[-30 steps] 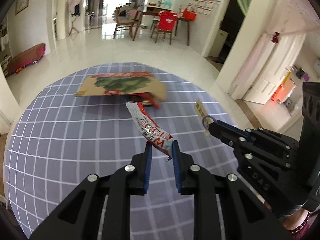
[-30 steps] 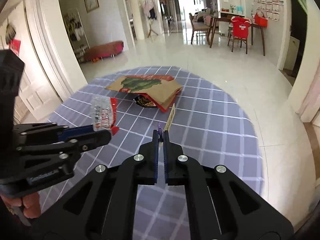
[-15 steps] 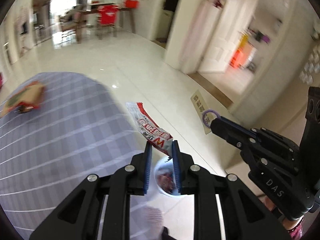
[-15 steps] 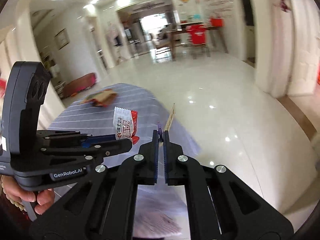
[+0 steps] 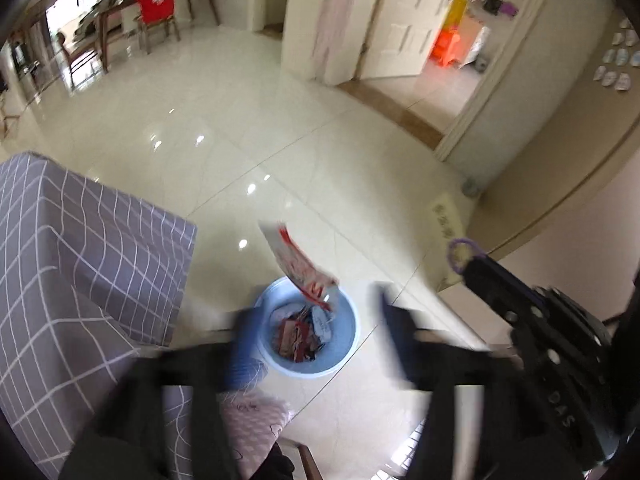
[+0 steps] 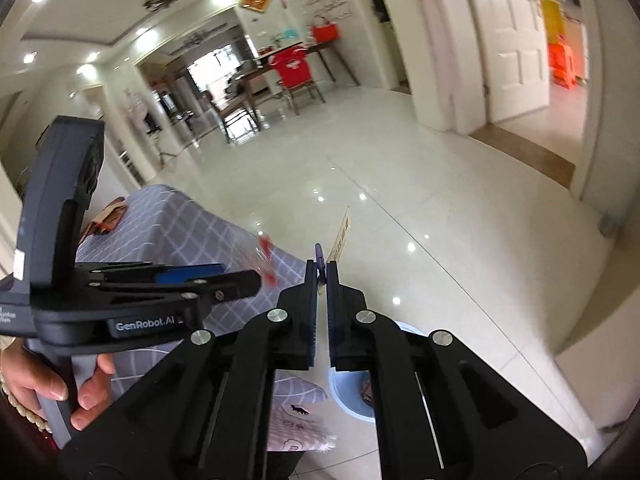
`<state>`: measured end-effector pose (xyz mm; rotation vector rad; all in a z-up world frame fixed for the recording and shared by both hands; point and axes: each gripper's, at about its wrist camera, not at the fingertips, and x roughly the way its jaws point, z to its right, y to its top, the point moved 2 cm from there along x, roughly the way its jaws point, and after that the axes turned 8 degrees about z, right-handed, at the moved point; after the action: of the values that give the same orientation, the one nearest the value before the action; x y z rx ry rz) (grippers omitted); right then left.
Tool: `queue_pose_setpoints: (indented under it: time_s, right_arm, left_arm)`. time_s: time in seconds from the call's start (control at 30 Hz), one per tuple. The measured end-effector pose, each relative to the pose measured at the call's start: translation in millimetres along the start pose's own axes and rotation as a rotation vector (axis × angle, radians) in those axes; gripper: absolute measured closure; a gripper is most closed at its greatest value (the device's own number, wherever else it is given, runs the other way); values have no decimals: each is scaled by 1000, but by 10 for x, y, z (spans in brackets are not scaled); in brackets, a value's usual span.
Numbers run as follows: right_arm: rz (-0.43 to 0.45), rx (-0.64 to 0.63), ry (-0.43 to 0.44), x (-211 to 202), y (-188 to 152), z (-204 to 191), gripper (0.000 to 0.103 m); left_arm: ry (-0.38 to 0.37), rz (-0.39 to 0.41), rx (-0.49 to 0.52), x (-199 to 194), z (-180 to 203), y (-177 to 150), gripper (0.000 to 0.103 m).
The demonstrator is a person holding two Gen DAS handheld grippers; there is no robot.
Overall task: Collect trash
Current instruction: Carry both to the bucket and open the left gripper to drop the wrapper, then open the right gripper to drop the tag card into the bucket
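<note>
In the left wrist view my left gripper (image 5: 314,332) is open, its fingers blurred and wide apart. A red and white snack wrapper (image 5: 298,266) hangs loose in the air between them, above a light blue bin (image 5: 344,344) on the floor that holds other wrappers. My right gripper (image 5: 464,254) is at the right, shut on a purple ring with a yellowish paper tag (image 5: 446,222). In the right wrist view my right gripper (image 6: 320,270) pinches the ring and tag (image 6: 340,240). The left gripper (image 6: 248,280) is at the left, and the wrapper (image 6: 266,258) is a blur beside it.
The table with the grey checked cloth (image 5: 80,280) is at the left. A brown paper bag (image 6: 110,218) lies on it farther back. A patterned cushion (image 5: 256,420) sits below the table edge. Glossy tiled floor surrounds the bin (image 6: 348,396). A white door (image 6: 516,40) stands at the right.
Both grippers swung right from over the table to over the floor and bin. My left gripper opened and let go of the snack wrapper, which now drops toward the bin.
</note>
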<state>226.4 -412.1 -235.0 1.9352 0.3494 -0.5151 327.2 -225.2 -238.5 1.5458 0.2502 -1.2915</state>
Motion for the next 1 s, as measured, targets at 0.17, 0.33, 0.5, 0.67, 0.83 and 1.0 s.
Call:
queue_pose_setpoints:
  time_s: [0.17, 0.33, 0.5, 0.67, 0.83, 1.0]
  right_arm:
    - [-16, 24, -2, 51, -56, 157, 98]
    - [-22, 32, 14, 108, -40, 164, 98]
    - [-25, 29, 28, 144, -56, 131, 98]
    - [-29, 27, 35, 162, -66, 82, 98]
    - [-33, 26, 40, 208, -71, 41, 98]
    - [-38, 36, 55, 301, -65, 11, 98]
  left_arm:
    - [34, 1, 5, 68, 44, -31, 27]
    - [81, 19, 34, 8, 61, -54, 27]
    - [108, 36, 42, -58, 45, -12, 27]
    - [115, 44, 38, -129, 12, -24, 27]
    - [141, 62, 49, -168, -17, -35, 27]
    - [199, 97, 66, -255, -78, -16, 27]
